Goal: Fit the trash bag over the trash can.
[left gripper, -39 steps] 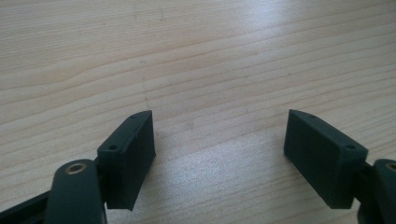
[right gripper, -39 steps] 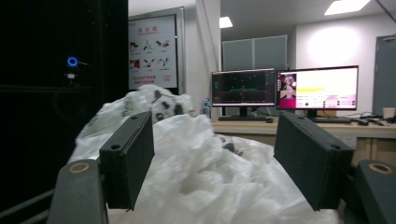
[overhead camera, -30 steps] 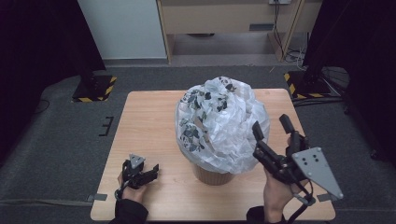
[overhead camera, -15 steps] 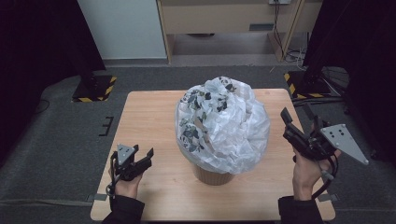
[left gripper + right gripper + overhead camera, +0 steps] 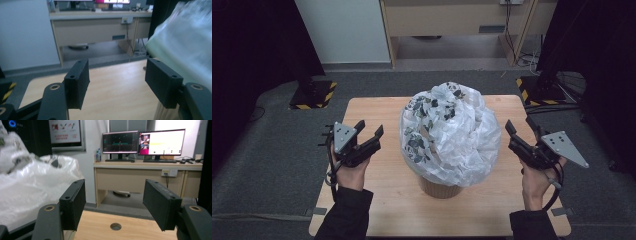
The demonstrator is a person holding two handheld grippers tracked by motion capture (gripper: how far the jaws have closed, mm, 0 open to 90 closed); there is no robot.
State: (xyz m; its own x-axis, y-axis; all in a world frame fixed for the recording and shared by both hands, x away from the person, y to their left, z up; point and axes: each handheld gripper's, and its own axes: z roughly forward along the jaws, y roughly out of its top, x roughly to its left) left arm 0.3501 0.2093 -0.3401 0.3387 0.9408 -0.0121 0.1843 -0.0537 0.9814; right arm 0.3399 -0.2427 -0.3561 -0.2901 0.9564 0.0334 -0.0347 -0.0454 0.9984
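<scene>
The white plastic bag with a dark leaf print sits billowed over a tan bin at the middle of the wooden table, draped down round the rim but not yet smoothed or tucked, so fitting it seems barely begun; both grippers are clear of it. The left gripper stands left of the bag, the right gripper right of it, each unclenched with nothing between the jaws, which have just been narrowing slightly. Against the earlier frames, the left hand has risen off the table's near edge; the right has swung outward; the blurred bag probably hasn't shifted.
</scene>
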